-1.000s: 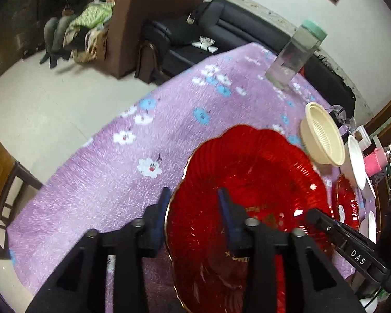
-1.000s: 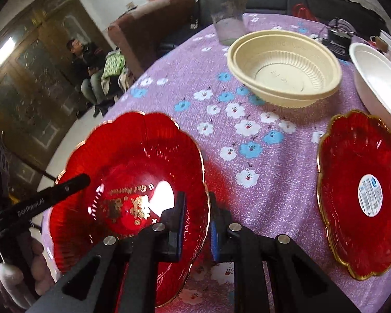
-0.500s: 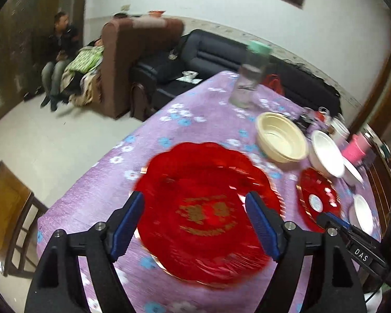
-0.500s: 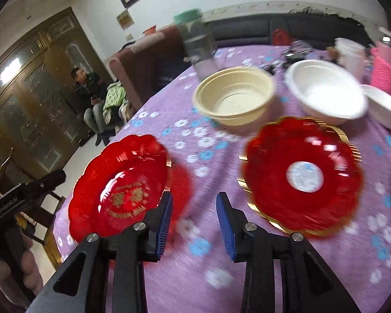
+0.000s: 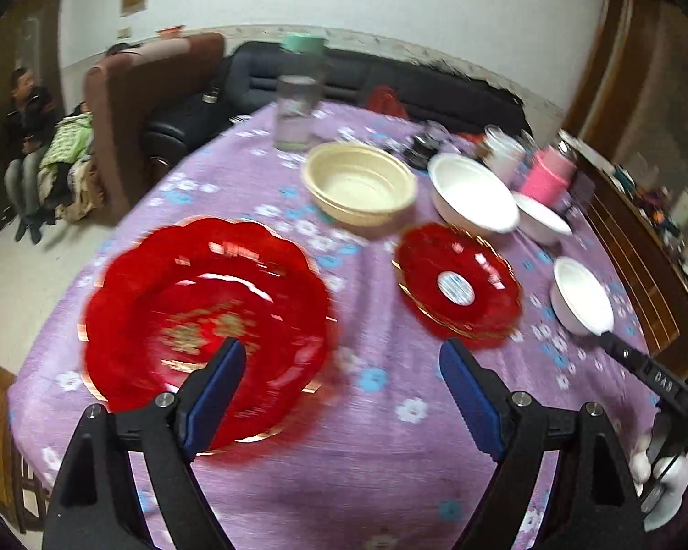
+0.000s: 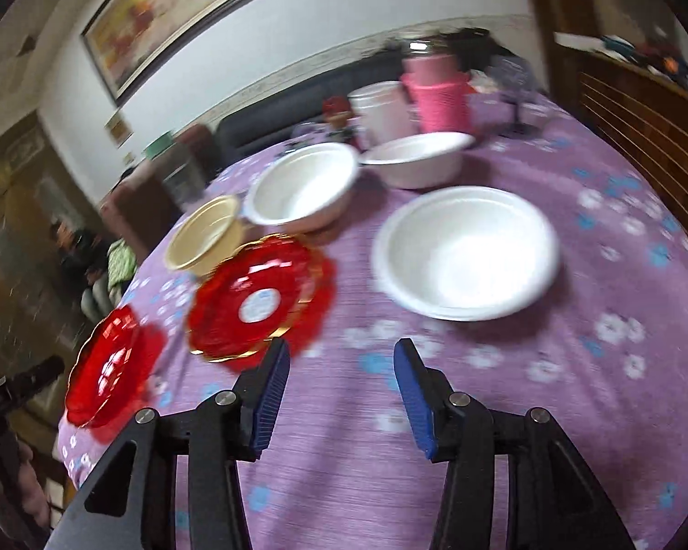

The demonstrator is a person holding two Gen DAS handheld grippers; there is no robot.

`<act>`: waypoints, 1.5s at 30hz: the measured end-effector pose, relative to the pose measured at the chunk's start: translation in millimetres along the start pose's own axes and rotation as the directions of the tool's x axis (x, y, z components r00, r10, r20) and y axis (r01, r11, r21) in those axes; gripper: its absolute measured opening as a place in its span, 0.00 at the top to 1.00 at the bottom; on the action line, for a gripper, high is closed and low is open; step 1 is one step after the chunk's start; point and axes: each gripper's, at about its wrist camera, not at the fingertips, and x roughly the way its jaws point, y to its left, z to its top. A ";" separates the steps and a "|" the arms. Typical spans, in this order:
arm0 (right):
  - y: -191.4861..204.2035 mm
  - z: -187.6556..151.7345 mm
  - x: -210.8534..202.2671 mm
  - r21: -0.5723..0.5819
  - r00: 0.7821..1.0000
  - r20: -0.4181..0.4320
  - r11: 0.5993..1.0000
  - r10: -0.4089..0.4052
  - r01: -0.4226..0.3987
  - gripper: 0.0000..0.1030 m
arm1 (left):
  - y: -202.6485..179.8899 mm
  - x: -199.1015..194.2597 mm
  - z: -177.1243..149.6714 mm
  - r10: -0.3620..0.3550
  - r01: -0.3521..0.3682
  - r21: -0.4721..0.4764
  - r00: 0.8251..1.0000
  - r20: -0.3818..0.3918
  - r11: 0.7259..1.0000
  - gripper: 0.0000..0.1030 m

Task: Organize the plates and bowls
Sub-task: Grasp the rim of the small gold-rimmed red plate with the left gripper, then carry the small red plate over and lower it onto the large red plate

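A large red scalloped plate (image 5: 202,316) lies on the purple floral tablecloth (image 5: 371,449) at the left; it also shows in the right wrist view (image 6: 110,366). A smaller red plate (image 5: 456,284) with a white sticker lies to its right, also in the right wrist view (image 6: 259,298). Behind stand a beige bowl (image 5: 360,188) and several white bowls (image 5: 474,199), (image 6: 465,250). My left gripper (image 5: 341,389) is open and empty, above the cloth between the two red plates. My right gripper (image 6: 341,392) is open and empty, above the cloth before the near white bowl.
A clear jar with a green lid (image 5: 300,96) stands at the table's far side. Pink cups (image 6: 438,94) and white cups (image 6: 380,107) stand at the back. A sofa and armchair (image 5: 151,105) with seated people lie beyond. A wooden cabinet (image 6: 642,110) is at the right.
Both grippers have let go of the large red plate, opened wide and pulled back and up. Both views have swung right, towards the smaller red plate and the white bowls.
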 end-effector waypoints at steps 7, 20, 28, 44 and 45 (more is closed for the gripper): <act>10.5 2.2 25.1 0.004 0.992 -0.062 0.994 0.111 -0.111 0.50 | -38.0 27.5 3.8 -0.039 0.042 0.055 0.998 -0.054 0.998 0.17; 43.0 20.4 118.9 0.064 0.987 -0.131 0.994 0.092 -0.084 0.50 | -44.1 128.2 67.3 -0.143 0.111 -0.153 0.965 -0.219 0.982 0.17; 33.8 21.6 132.8 0.055 0.985 -0.129 0.993 0.115 -0.108 0.70 | -53.3 170.1 67.9 -0.063 0.026 -0.139 0.961 -0.268 0.990 0.24; 26.9 20.8 129.4 0.070 0.979 -0.132 0.987 0.153 -0.144 0.83 | -69.1 190.3 71.1 0.077 -0.080 -0.004 0.970 -0.231 0.997 0.72; 28.2 20.3 127.4 0.060 0.982 -0.125 0.989 0.143 -0.136 0.83 | -68.1 189.4 70.5 0.070 -0.074 -0.007 0.970 -0.233 0.997 0.73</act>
